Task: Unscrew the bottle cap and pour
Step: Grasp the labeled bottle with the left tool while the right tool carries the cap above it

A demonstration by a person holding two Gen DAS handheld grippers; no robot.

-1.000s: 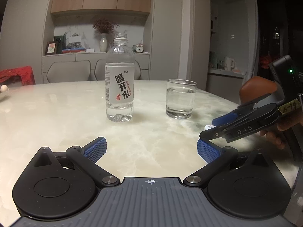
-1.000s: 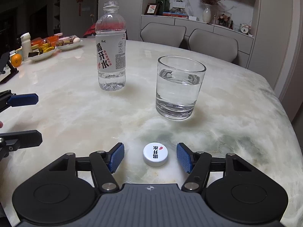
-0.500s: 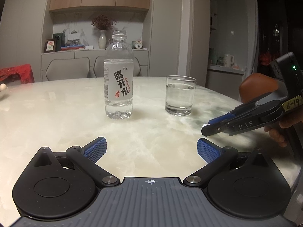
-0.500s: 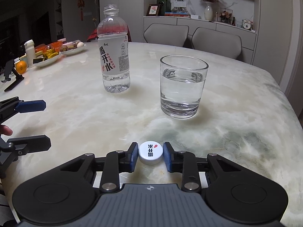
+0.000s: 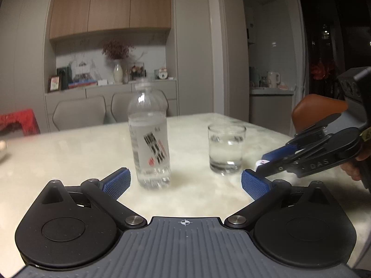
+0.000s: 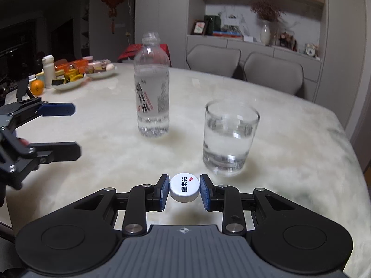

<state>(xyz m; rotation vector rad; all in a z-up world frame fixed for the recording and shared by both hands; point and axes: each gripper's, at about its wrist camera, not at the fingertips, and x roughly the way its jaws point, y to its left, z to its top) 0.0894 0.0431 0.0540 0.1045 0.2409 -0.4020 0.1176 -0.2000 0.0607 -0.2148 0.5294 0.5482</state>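
Right gripper (image 6: 184,191) jaws pinch the cap (image 6: 184,187) by its rim: light, stiff, slick. Left gripper (image 5: 185,183) jaws spread, near bottle (image 5: 149,143): thin-walled, take mid-body.

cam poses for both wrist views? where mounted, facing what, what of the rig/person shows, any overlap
Left wrist: on the left gripper, facing across the table at the bottle; its open fingers show, plus the right gripper and a hand.
Right wrist: on the right gripper, angled down; fingers shut on the cap.
Shared: bottle, glass, table, each other's gripper.
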